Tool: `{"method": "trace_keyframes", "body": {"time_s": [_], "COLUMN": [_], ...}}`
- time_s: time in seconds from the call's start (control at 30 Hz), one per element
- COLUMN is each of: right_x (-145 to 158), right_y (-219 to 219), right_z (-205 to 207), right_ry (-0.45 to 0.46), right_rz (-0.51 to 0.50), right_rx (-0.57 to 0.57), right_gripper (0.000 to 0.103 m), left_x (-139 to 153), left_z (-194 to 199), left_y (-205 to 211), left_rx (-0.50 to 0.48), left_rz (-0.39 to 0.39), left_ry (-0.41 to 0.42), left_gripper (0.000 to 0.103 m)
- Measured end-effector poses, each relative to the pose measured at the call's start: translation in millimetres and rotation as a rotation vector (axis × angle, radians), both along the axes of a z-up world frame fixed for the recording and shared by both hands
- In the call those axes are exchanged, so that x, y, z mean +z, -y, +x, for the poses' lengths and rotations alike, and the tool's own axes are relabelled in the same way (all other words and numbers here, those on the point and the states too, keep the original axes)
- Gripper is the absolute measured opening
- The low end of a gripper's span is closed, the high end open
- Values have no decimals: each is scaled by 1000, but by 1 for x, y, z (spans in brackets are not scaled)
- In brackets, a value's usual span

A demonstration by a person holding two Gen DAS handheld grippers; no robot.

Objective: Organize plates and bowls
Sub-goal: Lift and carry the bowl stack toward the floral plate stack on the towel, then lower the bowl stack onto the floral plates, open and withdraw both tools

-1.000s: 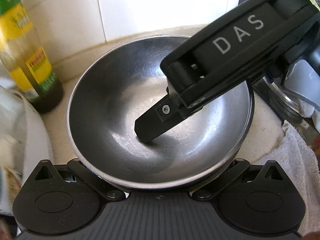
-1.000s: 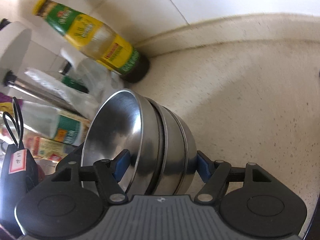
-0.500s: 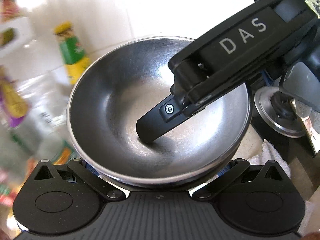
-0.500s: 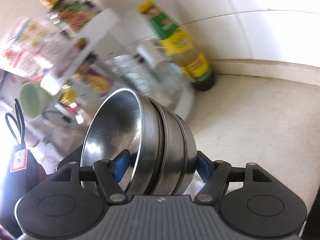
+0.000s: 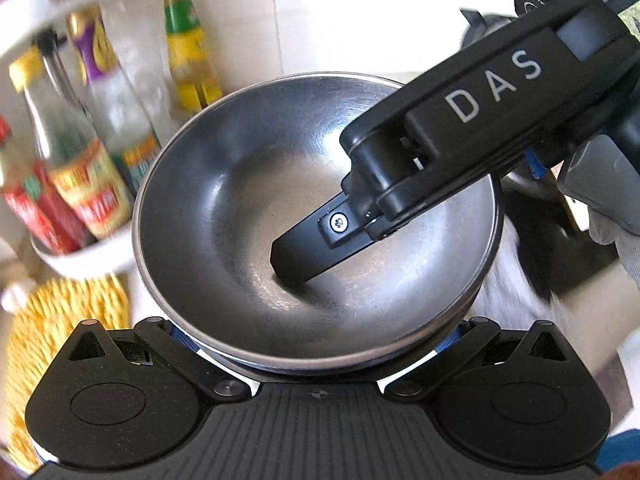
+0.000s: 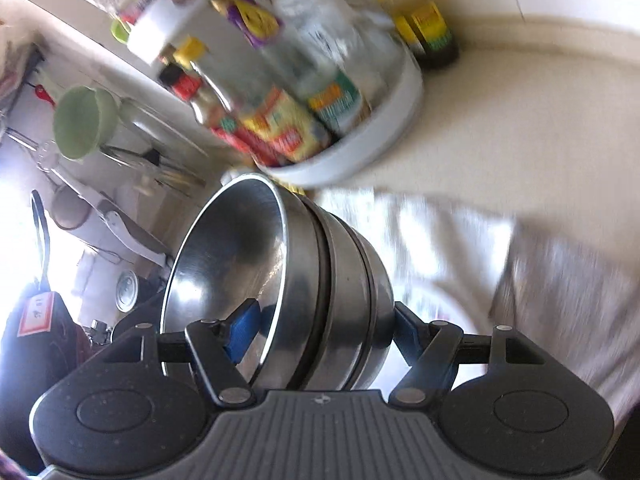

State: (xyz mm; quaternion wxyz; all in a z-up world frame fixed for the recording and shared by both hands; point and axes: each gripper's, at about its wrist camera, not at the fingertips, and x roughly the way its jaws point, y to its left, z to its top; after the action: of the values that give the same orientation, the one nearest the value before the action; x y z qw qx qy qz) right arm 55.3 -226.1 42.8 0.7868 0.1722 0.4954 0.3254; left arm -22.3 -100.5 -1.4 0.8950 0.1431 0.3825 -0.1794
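Observation:
A stack of nested steel bowls (image 5: pixel 248 184) hangs tilted in the air between both grippers. My left gripper (image 5: pixel 318 340) clasps the stack from its near side, blue pads (image 5: pixel 184 338) pressed against the lower bowls. In the right wrist view, the right gripper (image 6: pixel 324 332) is shut across the stack (image 6: pixel 344 280). Its one blue pad lies inside the top bowl and the other against the bottom bowl's underside. The left wrist view shows that inner finger (image 5: pixel 308 248) resting on the bowl's floor. The outer finger is hidden there.
A white round rack (image 6: pixel 380 136) full of sauce bottles stands on the beige counter (image 6: pixel 540 120), close beyond the bowls. A yellow-green bottle (image 5: pixel 188 40) stands by the tiled wall. A white cloth (image 6: pixel 460 260) lies under the stack, a yellow cloth (image 5: pixel 60 320) at left.
Both grippers have carried the stack sideways and slightly up, from the bare counter by the oil bottle to the bottle rack. Neither grip has changed.

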Motion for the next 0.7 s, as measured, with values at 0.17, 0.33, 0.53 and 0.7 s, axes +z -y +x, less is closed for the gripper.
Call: {"method": "trace_keyframes", "body": {"time_s": [0.17, 0.33, 0.53, 0.7], "right_x": [-41, -70, -68, -42], "right_y": [-1, 3, 16, 28], "right_z": [-18, -26, -33, -55], "right_ry": [-50, -90, -29, 59], "right_rz": [20, -13, 2, 7], "right_rx": [-80, -132, -208, -251], "right_gripper": [87, 86, 86, 86], "left_x": [-31, -59, -56, -38], "left_z": [-20, -22, -46, -79], "left_y": [-16, -14, -29, -55], "left_rx": [-26, -49, -40, 7], "left_rz": [12, 37, 85, 27], "left_ry": [-61, -129, -102, -88], "left_gripper": [103, 102, 102, 102]}}
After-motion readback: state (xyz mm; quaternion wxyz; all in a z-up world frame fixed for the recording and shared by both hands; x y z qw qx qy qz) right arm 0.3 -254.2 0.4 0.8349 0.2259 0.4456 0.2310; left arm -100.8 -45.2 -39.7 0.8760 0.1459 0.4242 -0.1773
